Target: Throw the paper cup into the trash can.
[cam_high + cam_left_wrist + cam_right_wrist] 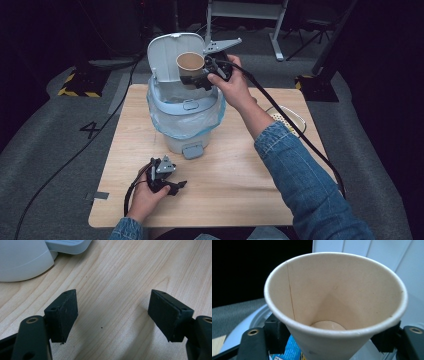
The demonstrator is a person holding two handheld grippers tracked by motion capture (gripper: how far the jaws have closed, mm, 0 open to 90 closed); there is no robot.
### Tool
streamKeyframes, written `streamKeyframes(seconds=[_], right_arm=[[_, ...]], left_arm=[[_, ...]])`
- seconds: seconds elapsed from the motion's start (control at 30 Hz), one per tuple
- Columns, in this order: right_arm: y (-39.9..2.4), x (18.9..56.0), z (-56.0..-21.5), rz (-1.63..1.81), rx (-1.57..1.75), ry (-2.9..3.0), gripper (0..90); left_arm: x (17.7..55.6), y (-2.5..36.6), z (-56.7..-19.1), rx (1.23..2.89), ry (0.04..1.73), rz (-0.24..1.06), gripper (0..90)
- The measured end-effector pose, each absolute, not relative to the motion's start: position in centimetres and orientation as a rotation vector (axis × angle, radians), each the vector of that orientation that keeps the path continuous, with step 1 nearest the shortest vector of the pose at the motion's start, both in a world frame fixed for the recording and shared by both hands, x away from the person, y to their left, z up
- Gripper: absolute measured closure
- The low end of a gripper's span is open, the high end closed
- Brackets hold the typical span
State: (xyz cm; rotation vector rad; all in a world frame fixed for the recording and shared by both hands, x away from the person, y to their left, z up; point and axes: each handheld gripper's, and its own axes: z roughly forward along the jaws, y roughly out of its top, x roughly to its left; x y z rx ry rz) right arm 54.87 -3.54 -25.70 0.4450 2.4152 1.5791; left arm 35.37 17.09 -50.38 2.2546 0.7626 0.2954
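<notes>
Paper cup [190, 63]: brown, empty, held upright with its mouth up; long axis close to vertical, tipped a little toward the person.
Cup's place: in the air over the open mouth of the bin, in front of the raised lid, above the far half of the tabletop.
Right gripper [200, 75]: jaws drawn in on the cup's lower wall, one pad on each side, seen plainly in the right gripper view [330, 340].
Key relation: cup directly above the bin opening; the drop, I judge, needs only a release, straight down.
Bin [186, 131]: pale pedal bin with a clear liner [165, 122] folded over its rim, standing near the tabletop's far left edge; some blue printed packaging lies inside [288, 350].
Lid [165, 55]: tilted up and back, behind the cup.
Pedal [193, 149]: faces the near edge.
Left gripper [172, 186]: resting low near the near left corner, jaws wide apart, nothing between them [112, 315].
Nearer hand: the right.
Tabletop [225, 180]: light wood.
</notes>
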Motion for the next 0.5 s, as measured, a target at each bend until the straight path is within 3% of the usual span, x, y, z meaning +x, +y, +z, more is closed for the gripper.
streamKeyframes(seconds=[0.1, 0.17, 0.2, 0.27, 0.3, 0.37, 0.43, 0.5], right_arm=[[-3.3, 55.1, -26.0, 1.575, 0.441, 2.44, 25.9], [-3.2, 55.3, -26.4, 1.594, 0.421, 2.447, 7.4], [-3.2, 55.3, -26.4, 1.601, 0.443, 2.434, 6.7], [-3.2, 55.2, -26.3, 1.615, 0.436, 2.431, 20.5], [-3.3, 55.1, -26.2, 1.614, 0.425, 2.423, 19.9], [-3.6, 55.0, -25.9, 1.626, 0.417, 2.4, 9.8], [-4.0, 54.8, -25.5, 1.645, 0.403, 2.385, 17.0], [-4.5, 54.5, -25.2, 1.64, 0.388, 2.387, 14.7]], left_arm=[[35.3, 17.1, -50.4, 2.255, 0.765, 0.295, 24.3], [35.3, 17.1, -50.4, 2.254, 0.764, 0.297, 24.3], [35.3, 17.1, -50.4, 2.255, 0.765, 0.295, 24.3], [35.3, 17.1, -50.4, 2.254, 0.765, 0.295, 24.3], [35.3, 17.1, -50.4, 2.254, 0.764, 0.297, 24.3], [35.4, 17.1, -50.4, 2.255, 0.764, 0.296, 24.3], [35.4, 17.1, -50.4, 2.254, 0.764, 0.295, 24.3], [35.4, 17.1, -50.4, 2.254, 0.764, 0.295, 24.3]])
